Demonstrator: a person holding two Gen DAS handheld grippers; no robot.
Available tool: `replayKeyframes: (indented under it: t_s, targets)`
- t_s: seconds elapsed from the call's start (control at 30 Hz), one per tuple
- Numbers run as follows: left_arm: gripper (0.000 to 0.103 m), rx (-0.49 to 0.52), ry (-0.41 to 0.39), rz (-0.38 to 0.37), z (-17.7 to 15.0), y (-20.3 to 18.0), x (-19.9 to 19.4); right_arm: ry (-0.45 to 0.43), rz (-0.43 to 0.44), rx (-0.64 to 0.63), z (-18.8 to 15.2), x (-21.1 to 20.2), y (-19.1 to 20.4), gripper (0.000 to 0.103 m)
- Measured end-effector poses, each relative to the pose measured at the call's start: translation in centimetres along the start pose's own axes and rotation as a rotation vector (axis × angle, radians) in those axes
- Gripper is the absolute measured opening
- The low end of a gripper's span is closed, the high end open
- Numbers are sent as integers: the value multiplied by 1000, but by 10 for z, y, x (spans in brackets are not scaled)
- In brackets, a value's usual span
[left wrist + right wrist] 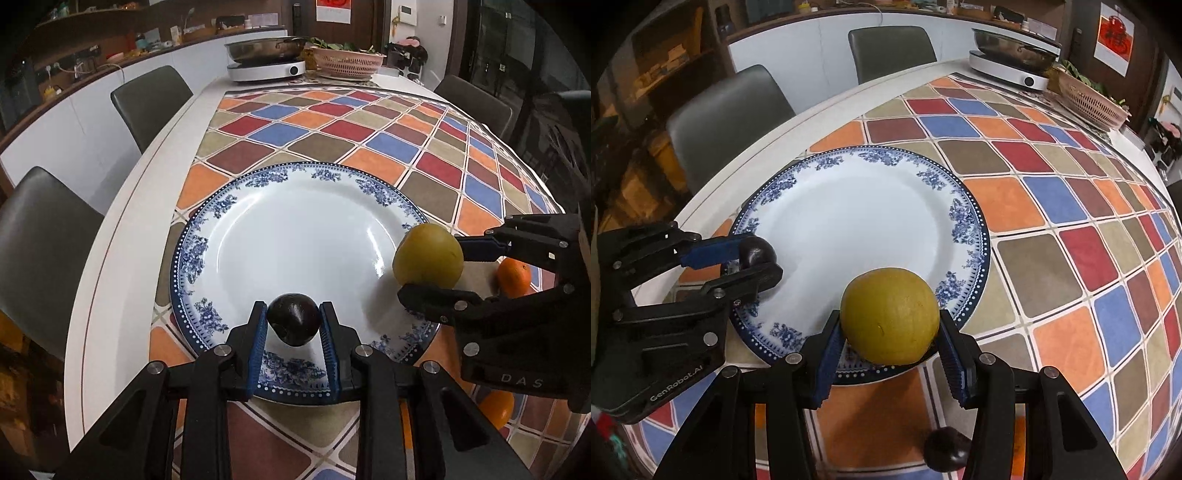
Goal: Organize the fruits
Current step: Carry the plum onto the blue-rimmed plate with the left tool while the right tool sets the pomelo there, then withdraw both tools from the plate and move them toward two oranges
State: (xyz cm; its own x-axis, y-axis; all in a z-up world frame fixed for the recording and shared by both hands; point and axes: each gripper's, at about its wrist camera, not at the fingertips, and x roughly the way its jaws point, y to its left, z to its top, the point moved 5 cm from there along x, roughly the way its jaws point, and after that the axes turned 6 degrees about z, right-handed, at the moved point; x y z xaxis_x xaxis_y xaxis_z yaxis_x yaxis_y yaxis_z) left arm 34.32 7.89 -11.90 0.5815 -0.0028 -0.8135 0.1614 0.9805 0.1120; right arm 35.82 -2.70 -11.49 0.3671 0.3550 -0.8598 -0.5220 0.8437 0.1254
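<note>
While both tongs hang over the near rim of the blue-and-white plate (295,236), each has a fruit between its blue pads. The left tongs (293,325) hold a small dark plum (293,323) just above the plate's near edge; the pads sit at its sides, though whether they press it or have only just let go I cannot tell. The right tongs (890,332) pinch a yellow-green pear (890,314) over the plate's near right rim. On the checked cloth (369,140) that covers the bench, right of the plate, lie an orange (513,277) and a second orange (498,408) nearer. Another dark plum (947,454) lies on the cloth near the right tongs.
</note>
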Motion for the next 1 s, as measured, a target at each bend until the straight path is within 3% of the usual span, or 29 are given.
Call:
replayKeyframes:
  t_s: [0.07, 0.17, 0.23, 0.4, 0.57, 0.7, 1.0]
  targets:
    - [39, -3, -4, 15, -1, 2, -4, -7, -1, 8, 1, -2, -1, 51]
    - [43, -17, -11, 24, -1, 5, -15, -39, -8, 30, 3, -13, -3, 62]
    - [43, -25, -14, 66, -1, 8, -26, -59, -20, 45, 3, -23, -5, 62]
    - [53, -25, -81, 87, -9, -2, -67, -125, -63, 44, -6, -57, -5, 62]
    - [63, -31, -139, 112, -21, -15, -103, -185, -59, 52, -25, -91, -1, 62]
    - [67, -31, -180, 108, -33, -30, -129, -225, -77, 57, -41, -114, 0, 71]
    - [80, -45, -268, 117, -48, -56, -172, -301, -129, 72, -83, -161, 2, 77]
